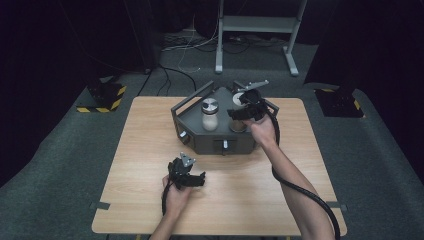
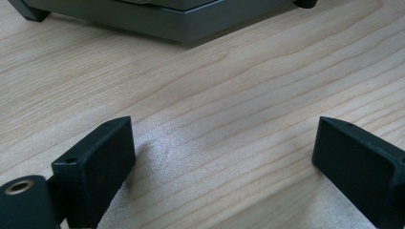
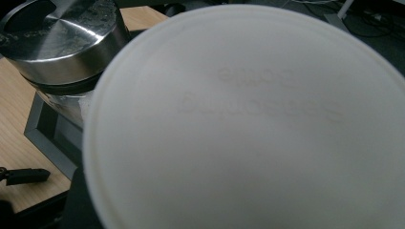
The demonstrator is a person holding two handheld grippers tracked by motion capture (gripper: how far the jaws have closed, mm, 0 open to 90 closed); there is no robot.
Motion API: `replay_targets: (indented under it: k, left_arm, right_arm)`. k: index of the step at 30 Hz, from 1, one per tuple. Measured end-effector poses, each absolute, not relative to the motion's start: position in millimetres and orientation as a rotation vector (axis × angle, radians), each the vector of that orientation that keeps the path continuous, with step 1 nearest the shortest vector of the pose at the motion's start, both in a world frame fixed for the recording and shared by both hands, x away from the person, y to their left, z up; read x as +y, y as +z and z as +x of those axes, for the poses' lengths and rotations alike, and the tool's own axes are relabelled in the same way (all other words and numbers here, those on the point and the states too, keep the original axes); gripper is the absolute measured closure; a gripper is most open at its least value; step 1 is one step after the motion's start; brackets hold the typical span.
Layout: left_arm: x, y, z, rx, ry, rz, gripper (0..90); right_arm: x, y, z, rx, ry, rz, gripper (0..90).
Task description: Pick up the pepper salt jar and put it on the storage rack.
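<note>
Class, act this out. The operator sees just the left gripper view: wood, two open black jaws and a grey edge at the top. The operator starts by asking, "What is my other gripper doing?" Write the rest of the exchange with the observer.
Observer: In the high view, the right gripper is closed on the top of a white-lidded jar, which stands in a grey rack.
Operator: Is anything else in that rack?
Observer: Yes, a metal-lidded jar stands to the left of it, with something white inside.
Operator: Where is my left gripper relative to the rack?
Observer: The left gripper is low over the table, in front of the rack on the person's side.
</note>
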State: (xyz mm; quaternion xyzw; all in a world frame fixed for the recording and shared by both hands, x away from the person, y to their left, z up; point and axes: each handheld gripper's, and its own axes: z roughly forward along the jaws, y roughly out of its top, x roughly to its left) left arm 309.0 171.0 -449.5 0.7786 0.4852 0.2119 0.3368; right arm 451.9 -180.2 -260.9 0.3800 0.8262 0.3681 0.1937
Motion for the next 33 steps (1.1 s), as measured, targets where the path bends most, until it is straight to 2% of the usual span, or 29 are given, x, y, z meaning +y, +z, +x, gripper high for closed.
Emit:
replay_targets:
  k: [19, 33]
  left_arm:
    - [171.0, -449.5, 309.0, 1.265, 0.552, 2.03, 7.4]
    - [170.9, -449.5, 308.9, 1.267, 0.551, 2.027, 7.5]
  right_arm:
    - [-181.9, -266.0, 452.7, 2.314, 1.049, 1.069, 31.2]
    - [-192.6, -270.7, 449.2, 2.303, 1.116, 1.039, 17.0]
